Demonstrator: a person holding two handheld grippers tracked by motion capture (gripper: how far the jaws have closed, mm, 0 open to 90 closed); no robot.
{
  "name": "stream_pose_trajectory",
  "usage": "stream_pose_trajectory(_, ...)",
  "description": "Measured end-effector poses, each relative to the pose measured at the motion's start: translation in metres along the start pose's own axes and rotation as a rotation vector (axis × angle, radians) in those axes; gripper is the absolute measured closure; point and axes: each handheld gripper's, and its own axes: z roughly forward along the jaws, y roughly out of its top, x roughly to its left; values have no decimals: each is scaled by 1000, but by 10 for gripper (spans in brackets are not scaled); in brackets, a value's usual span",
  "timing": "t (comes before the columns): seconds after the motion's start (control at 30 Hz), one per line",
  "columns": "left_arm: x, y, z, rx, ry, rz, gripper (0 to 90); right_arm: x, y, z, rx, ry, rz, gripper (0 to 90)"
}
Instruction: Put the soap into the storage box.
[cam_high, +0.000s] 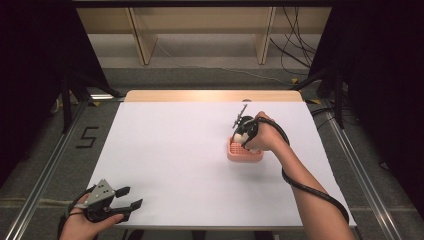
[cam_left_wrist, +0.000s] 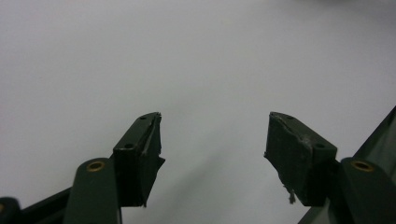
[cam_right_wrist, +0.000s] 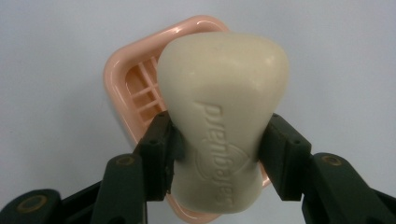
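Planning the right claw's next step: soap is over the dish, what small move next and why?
Probably lower the right claw a little, then open. It is shut on the cream soap bar, which sits directly over the pink soap dish; whether the bar touches the grid is unclear. The left claw is open, away from the dish.

White table top (cam_high: 175, 150), wooden strip (cam_high: 212, 96) along its far edge. Grey floor (cam_high: 40, 150) around it, black "5" mark (cam_high: 86, 137) on floor left of table. Metal rails (cam_high: 45, 175) run along both sides. Pale wooden shelf frame (cam_high: 145, 40) at back; loose black cables (cam_high: 295, 42) on floor at back right. Dark curtains (cam_high: 30, 75) either side.
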Motion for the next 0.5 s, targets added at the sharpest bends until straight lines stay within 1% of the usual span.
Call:
stream_pose_trajectory(0.07,0,0,0,0,1,-1,354,-1,-1,2,-3,8,-5,504)
stream_pose_trajectory(0.1,0,0,0,0,1,-1,354,-1,-1,3,0,7,4,504)
stream_pose_trajectory(0.13,0,0,0,0,1,-2,353,-2,-2,4,0,9,-5,504)
stream_pose_trajectory(0.17,-1,0,0,0,1,-16,353,-3,-3,6,2,13,-18,504)
stream_pose_trajectory(0.27,-1,-1,1,0,-3,-24,354,-4,-3,7,1,13,-14,504)
stream_pose_trajectory(0.3,-1,-1,0,1,0,-19,353,-4,-4,8,3,15,-11,504)
stream_pose_trajectory(0.33,0,0,0,1,1,1,354,-4,-4,9,3,15,-11,503)
stream_pose_trajectory(0.4,0,0,0,0,1,-1,354,-4,-5,11,2,18,-26,503)
stream_pose_trajectory(0.43,0,0,0,0,1,-2,354,-3,-5,12,4,20,-15,503)
stream_pose_trajectory(0.5,0,0,0,0,1,-2,354,-3,-5,13,3,24,-11,503)
